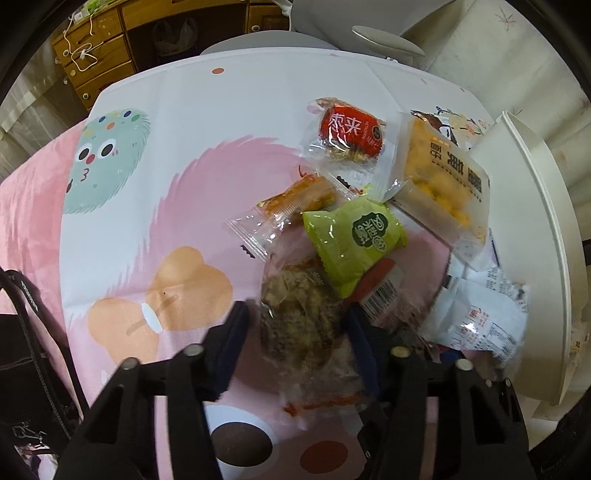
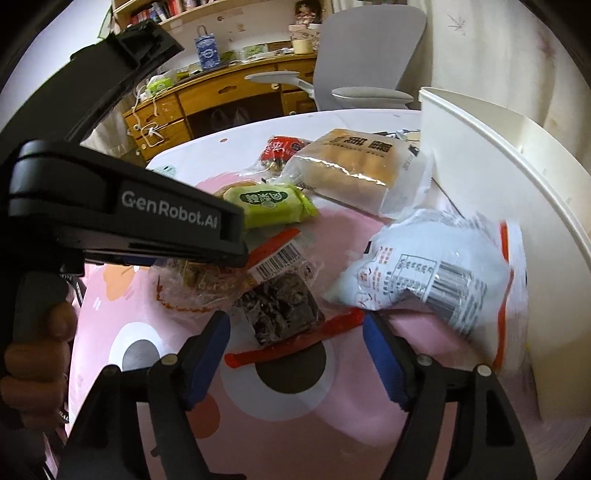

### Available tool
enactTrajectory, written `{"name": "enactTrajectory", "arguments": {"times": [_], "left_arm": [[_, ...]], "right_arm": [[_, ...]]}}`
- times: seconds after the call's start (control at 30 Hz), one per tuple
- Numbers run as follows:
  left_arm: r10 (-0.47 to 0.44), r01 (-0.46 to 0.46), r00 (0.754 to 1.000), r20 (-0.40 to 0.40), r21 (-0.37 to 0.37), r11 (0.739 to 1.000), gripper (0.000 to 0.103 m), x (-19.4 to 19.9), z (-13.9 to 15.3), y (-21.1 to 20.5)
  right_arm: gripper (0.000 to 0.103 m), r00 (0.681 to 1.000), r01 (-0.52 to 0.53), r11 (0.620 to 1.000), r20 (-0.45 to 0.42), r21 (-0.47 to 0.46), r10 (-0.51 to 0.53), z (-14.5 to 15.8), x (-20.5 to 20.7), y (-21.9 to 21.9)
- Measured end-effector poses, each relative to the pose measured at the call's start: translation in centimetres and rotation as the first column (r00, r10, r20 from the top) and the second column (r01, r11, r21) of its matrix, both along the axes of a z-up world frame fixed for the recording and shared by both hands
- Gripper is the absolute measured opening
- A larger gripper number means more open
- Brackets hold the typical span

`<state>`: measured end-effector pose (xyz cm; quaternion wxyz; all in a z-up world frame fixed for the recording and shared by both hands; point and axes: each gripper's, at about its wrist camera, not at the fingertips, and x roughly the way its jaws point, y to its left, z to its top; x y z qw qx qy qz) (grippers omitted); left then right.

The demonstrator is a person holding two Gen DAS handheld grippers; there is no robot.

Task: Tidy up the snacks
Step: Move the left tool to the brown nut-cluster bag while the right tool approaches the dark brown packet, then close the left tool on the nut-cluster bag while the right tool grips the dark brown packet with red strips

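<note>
Behind the counter [image 2: 295,443], spread with a pink and white cartoon-print cloth, stands a grey office chair [image 2: 369,55] with pale armrests. A wooden desk [image 2: 207,92] with drawers runs along the far side, cluttered on top, with a bookshelf [image 2: 166,11] above it. The wall [image 2: 480,48] is pale and lightly marked.

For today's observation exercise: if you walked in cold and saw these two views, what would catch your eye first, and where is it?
First, the jumble of snack packets on the pink cartoon tablecloth, with the lime-green packet brightest at its centre. Next, the left gripper closing around a clear-wrapped brown snack at the near edge. To the right stands a white bin, a white-and-orange bag leaning against it.
</note>
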<state>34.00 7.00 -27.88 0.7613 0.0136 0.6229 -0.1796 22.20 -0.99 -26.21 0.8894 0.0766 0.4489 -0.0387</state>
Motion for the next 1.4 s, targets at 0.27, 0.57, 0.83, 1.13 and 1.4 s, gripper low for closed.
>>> {"name": "enactTrajectory", "arguments": {"times": [0.27, 0.57, 0.83, 1.13, 1.4], "left_arm": [[0.004, -0.005, 1.000, -0.015, -0.006, 1.000, 0.043, -0.1, -0.1, 0.3], [0.013, -0.014, 0.999, -0.041, -0.009, 1.000, 0.042, -0.9, 0.3, 0.6], [0.066, -0.066, 0.998, -0.020, -0.004, 0.998, 0.041, -1.2, 1.5, 1.9], [0.144, -0.144, 0.990, -0.014, 0.003, 0.990, 0.041, -2.2, 2.7, 4.9], [0.194, -0.194, 0.981, 0.001, -0.007, 0.981, 0.041, -3.4, 3.9, 7.2]], "right_arm": [[0.075, 0.998, -0.064, 0.998, 0.012, 0.020, 0.064, 0.0, 0.6, -0.8], [0.065, 0.984, -0.176, 0.984, 0.036, 0.032, 0.175, 1.0, 0.6, -0.9], [0.059, 0.983, -0.184, 0.983, 0.032, 0.028, 0.183, 1.0, 0.8, -1.1], [0.058, 0.966, -0.258, 0.963, -0.007, -0.070, 0.258, 0.4, 1.8, 0.4], [0.059, 0.972, -0.233, 0.972, -0.037, -0.026, 0.232, 0.1, 3.0, 0.5]]}}
